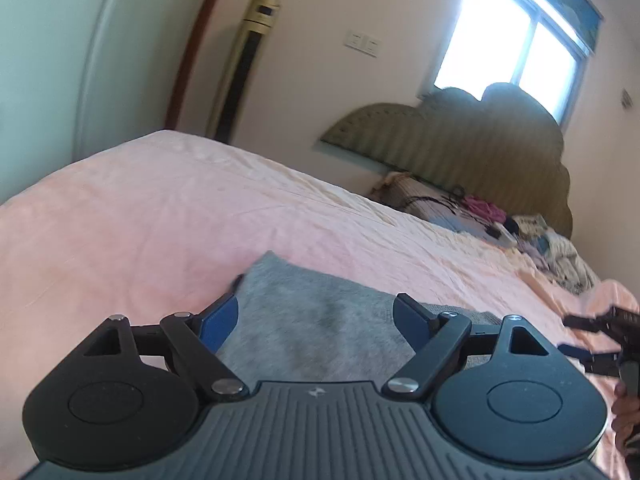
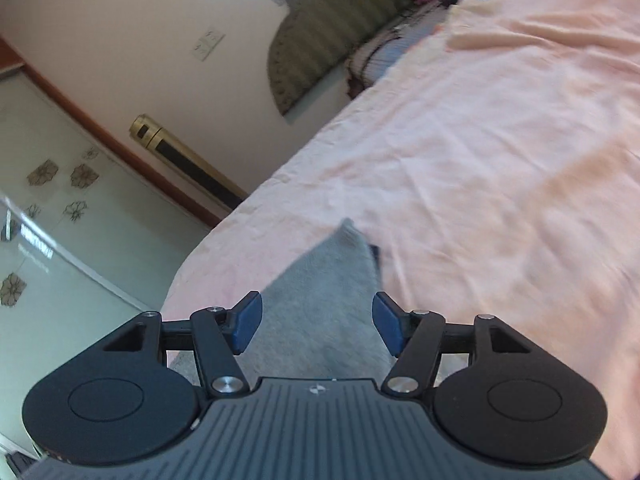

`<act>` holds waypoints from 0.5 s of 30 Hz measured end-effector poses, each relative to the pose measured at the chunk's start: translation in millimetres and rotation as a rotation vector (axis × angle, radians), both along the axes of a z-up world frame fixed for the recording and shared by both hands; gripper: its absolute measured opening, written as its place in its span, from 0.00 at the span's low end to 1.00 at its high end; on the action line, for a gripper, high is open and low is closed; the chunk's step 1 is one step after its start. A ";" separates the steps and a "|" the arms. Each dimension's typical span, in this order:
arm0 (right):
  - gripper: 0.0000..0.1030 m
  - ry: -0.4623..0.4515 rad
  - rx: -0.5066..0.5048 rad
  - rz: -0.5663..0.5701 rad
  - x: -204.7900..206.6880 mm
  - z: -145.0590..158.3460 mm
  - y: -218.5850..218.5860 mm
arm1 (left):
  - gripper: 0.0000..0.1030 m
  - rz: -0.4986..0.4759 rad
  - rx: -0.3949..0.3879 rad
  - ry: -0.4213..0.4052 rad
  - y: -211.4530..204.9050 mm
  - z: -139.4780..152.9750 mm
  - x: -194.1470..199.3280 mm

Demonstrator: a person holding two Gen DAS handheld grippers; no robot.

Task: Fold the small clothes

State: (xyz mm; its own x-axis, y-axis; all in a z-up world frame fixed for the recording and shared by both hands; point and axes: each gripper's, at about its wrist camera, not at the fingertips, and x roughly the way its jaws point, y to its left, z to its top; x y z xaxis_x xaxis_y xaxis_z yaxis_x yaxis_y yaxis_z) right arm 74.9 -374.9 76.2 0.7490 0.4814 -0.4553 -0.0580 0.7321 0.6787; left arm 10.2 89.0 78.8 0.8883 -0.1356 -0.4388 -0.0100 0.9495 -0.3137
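Observation:
A small grey garment [image 1: 316, 320] lies flat on the pink bedsheet [image 1: 160, 216], just ahead of my left gripper [image 1: 318, 312]. The left jaws are open, with the cloth showing between them. In the right wrist view the same grey garment [image 2: 320, 300] runs forward to a pointed corner. My right gripper [image 2: 316, 320] is open above it, holding nothing. The right gripper also shows at the right edge of the left wrist view [image 1: 592, 336], blurred, over the sheet.
A green padded headboard [image 1: 472, 152] stands at the far end of the bed. A pile of clothes and a pillow [image 1: 500, 224] lies below it. A gold tower fan [image 1: 248, 68] stands by the wall. A wardrobe door [image 1: 48, 60] is at the left.

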 end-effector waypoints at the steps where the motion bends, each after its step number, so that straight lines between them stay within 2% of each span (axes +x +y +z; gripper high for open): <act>1: 0.64 -0.018 -0.038 0.038 18.6 1.0 18.2 | 0.83 -0.008 0.044 0.009 -13.2 -7.0 21.5; 4: 0.69 -0.015 -0.212 0.071 69.9 -7.4 74.2 | 0.82 -0.012 0.212 0.131 -47.0 -37.1 75.9; 6: 0.69 0.026 -0.330 0.104 93.4 -21.1 103.4 | 0.82 0.022 0.274 0.229 -46.3 -61.8 83.0; 7: 0.69 0.041 -0.384 0.128 98.7 -28.5 115.6 | 0.83 0.021 0.280 0.208 -43.1 -66.9 79.4; 8: 0.69 0.046 -0.443 0.156 98.8 -37.4 126.2 | 0.83 0.010 0.236 0.197 -32.0 -67.8 70.0; 9: 0.71 0.014 -0.500 0.167 93.6 -46.3 133.3 | 0.82 0.012 0.211 0.189 -25.4 -68.2 66.7; 10: 0.75 -0.061 -0.539 0.169 84.4 -52.7 137.5 | 0.82 0.015 0.180 0.180 -20.1 -67.8 65.4; 11: 0.81 -0.099 -0.551 0.176 77.9 -57.9 140.6 | 0.82 0.018 0.170 0.178 -18.4 -67.6 65.2; 15: 0.86 -0.094 -0.577 0.190 81.1 -55.7 146.7 | 0.83 0.058 0.321 0.208 -45.7 -57.6 67.3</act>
State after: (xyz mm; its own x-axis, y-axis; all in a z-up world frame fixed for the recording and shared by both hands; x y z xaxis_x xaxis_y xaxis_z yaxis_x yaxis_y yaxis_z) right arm 156.0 -228.2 20.5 0.7240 0.3058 -0.6183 -0.2635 0.9510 0.1618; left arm 77.5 43.3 21.1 0.7783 0.0861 -0.6220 -0.0987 0.9950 0.0142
